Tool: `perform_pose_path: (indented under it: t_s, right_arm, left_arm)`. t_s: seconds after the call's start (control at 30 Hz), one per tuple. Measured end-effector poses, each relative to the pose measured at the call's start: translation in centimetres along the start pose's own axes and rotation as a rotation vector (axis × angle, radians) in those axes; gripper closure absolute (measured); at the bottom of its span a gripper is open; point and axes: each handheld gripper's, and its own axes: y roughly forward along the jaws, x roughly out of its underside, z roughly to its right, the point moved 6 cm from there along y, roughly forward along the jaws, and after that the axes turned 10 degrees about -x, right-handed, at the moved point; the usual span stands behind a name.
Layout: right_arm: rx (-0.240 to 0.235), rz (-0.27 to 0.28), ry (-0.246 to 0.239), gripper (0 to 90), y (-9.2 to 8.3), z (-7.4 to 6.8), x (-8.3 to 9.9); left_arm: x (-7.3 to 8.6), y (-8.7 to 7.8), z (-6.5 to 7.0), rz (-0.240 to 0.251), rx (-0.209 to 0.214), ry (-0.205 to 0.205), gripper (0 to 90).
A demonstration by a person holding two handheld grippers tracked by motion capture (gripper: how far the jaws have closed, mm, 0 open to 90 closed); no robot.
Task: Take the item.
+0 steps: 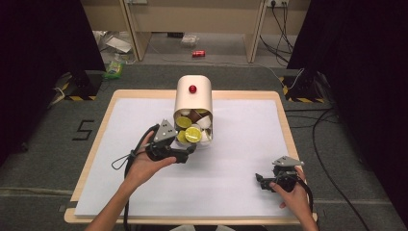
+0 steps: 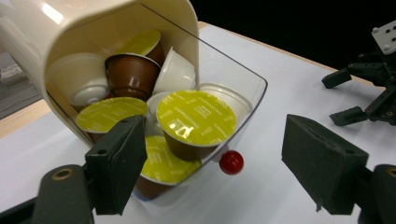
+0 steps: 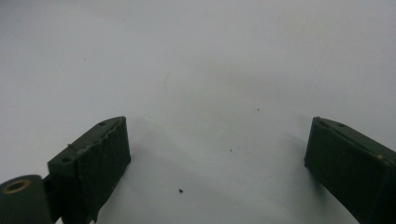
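Bin: a cream bin [image 1: 194,96] lies on its side near the middle back of the surface [image 1: 240,159], its open mouth toward the person; a red knob [image 1: 192,88] sits on its upper side.
Tray: a clear tray [image 2: 247,105] juts from the mouth of the bin, and a second red knob [image 2: 231,162] sits at its front edge in the left gripper view.
Capsules: coffee capsules fill the bin and tray in a loose heap, some with yellow-green foil lids, some brown, some white.
Nearest capsule: a brown capsule with a yellow-green lid [image 2: 196,116] sits at the front of the heap, lid tilted toward the left claw.
Left claw: the left claw [image 1: 192,147] is at the mouth of the bin, just in front of the capsules; its jaws stand apart with nothing pressed between them, and the left jaw overlaps the tray's edge in its own view.
Left hand: the left hand [image 1: 144,166] holds its gripper from below, cable trailing toward the person.
Right claw: the right claw [image 1: 260,182] rests low over the bare white surface at the near right, well apart from the bin; its jaws are wide and hold nothing.
Right hand: the right hand [image 1: 293,192] grips its tool near the surface's front edge.
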Motion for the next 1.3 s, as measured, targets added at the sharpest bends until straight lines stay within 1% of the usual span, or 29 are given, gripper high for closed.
perform_pose_path:
  t_s: [0.23,0.4,0.5,0.67,0.97,1.07,1.3]
  right_arm:
    - [0.000,0.000,0.000,7.2,0.0,0.0,0.0]
    - [0.000,0.000,0.000,7.2,0.0,0.0,0.0]
    - [0.000,0.000,0.000,7.2,0.0,0.0,0.0]
    - [0.000,0.000,0.000,7.2,0.0,0.0,0.0]
    - [0.000,0.000,0.000,7.2,0.0,0.0,0.0]
    - [0.000,0.000,0.000,7.2,0.0,0.0,0.0]
    - [0.000,0.000,0.000,7.2,0.0,0.0,0.0]
  left_arm:
    - [-0.9,1.0,-0.5,-0.015,-0.013,-0.001,22.8]
    - [-1.3,1.9,-0.4,-0.035,-0.005,-0.004,23.2]
    - [-1.5,2.3,-0.3,-0.037,-0.005,-0.006,23.4]
    - [-1.5,2.8,-0.2,-0.056,-0.002,0.000,23.7]
    - [-1.5,4.0,-0.6,-0.092,-0.001,-0.015,26.1]
    - [-1.4,4.3,-0.5,-0.101,0.007,-0.026,26.4]
    - [-1.2,4.9,-0.7,-0.131,0.007,-0.032,29.4]
